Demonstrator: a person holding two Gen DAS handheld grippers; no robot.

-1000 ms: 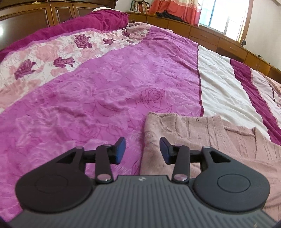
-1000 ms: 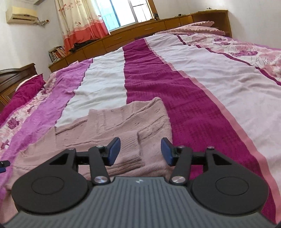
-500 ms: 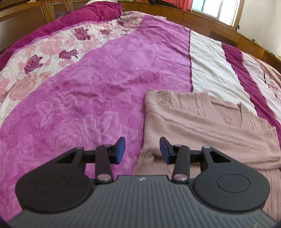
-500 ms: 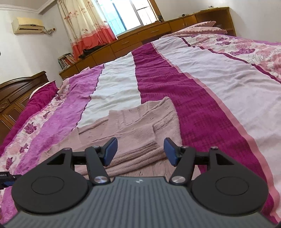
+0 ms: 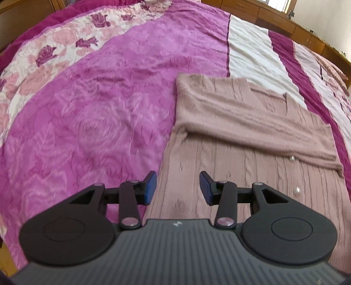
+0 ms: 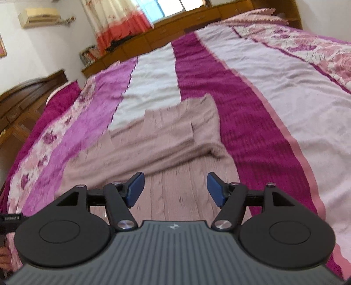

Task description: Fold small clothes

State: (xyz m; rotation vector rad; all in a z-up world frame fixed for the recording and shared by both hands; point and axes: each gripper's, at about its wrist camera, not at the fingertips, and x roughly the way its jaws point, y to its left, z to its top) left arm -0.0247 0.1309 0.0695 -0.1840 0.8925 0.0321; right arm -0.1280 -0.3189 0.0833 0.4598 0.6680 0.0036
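- Left wrist view: left gripper (image 5: 177,188) hangs over a dusty-pink knit cardigan (image 5: 248,122) spread on the bed; blue pads (image 5: 149,190) stand apart w/ nothing gripped, released.
- Cardigan fills centre-right of that frame. A sleeve (image 5: 252,129) lies folded across its body, running from upper centre to right edge.
- Left pad sits over the cardigan's left edge, where knit meets the magenta rose-print bedspread (image 5: 92,114); right pad is over the knit itself.
- Two pearly buttons (image 5: 291,158) show at lower right of the garment, just below the folded sleeve.
- Right wrist view: right gripper (image 6: 174,189) hangs above the cardigan (image 6: 166,131), jaws opening, only cloth seen below the gap, nothing clamped.
- Here the garment lies centre frame, across the white stripe (image 6: 153,87) and the dark magenta stripe (image 6: 219,87) of the bedspread; picture is somewhat blurred.
- Background, upper left of the right wrist view: air-con unit (image 6: 39,16) on the wall, floral curtain (image 6: 116,19) by a bright window, wooden cabinets (image 6: 175,32) along the bed's far side.
- Lower left edge of same frame: part of the other gripper (image 6: 11,221) & a bit of a hand (image 6: 4,256).
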